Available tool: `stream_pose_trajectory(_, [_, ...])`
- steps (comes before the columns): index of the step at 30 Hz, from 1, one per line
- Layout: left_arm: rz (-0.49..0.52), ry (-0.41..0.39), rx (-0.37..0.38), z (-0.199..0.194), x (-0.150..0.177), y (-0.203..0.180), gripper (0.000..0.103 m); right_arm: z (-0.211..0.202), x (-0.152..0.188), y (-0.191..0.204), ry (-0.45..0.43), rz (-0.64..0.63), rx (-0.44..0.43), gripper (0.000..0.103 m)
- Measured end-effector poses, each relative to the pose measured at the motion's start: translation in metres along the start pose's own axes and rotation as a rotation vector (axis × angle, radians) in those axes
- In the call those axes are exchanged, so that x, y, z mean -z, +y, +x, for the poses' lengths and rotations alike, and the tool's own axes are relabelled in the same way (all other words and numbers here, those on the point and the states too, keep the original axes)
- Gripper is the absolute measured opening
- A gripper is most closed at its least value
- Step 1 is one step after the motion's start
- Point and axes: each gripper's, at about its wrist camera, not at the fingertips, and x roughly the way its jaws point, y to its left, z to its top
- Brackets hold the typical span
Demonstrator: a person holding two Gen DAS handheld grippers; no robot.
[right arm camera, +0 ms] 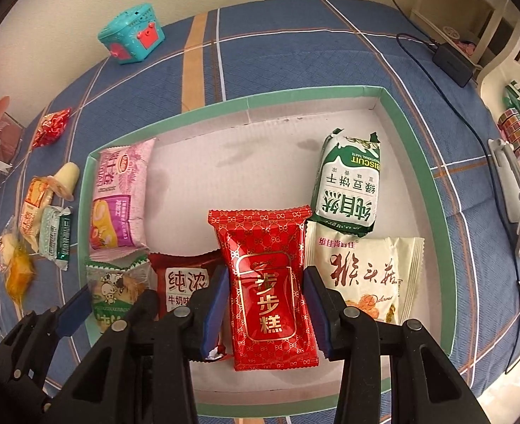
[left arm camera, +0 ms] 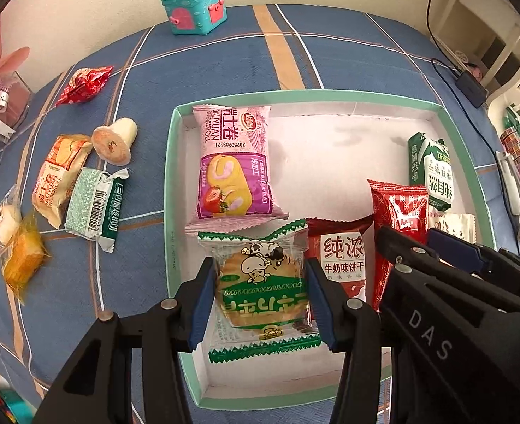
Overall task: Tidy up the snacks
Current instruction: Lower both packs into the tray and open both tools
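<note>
Pinching a clear, green-edged cow-print biscuit packet (left arm camera: 261, 291) between its blue pads, the left gripper (left arm camera: 260, 300) holds it over the near left corner of the green-rimmed white tray (left arm camera: 170, 183). The right gripper (right arm camera: 265, 312) clamps a red cake packet (right arm camera: 269, 282) in the same way, over the tray's near edge. Just beside these, inside the tray, lie a dark red milk biscuit packet (left arm camera: 343, 256) and a cream packet with red characters (right arm camera: 364, 275). Farther in, a pink strawberry roll packet (left arm camera: 233, 164) rests along the left wall and a green-and-white mung bean biscuit packet (right arm camera: 348, 183) toward the right. Left of the tray on the blue plaid cloth (left arm camera: 224, 60) sit 6 loose snacks, among them a green barcode packet (left arm camera: 92, 206), a small pudding cup (left arm camera: 115, 139) and a red foil packet (left arm camera: 83, 84). A teal toy chest (left arm camera: 194, 7) stands at the far edge.
</note>
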Motion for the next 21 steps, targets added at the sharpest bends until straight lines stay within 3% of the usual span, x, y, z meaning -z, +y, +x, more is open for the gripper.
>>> stream_pose_trajectory(5, [-0.021,0.006,-0.025,0.002,0.001,0.007,0.052,-0.002,-0.001,0.000,0.003,0.005,0.004,0.046])
stream_pose_trajectory(21, [-0.043,0.038,-0.009,0.012,0.001,0.012,0.053,0.011,0.001,0.005,0.019,0.007,0.019,0.047])
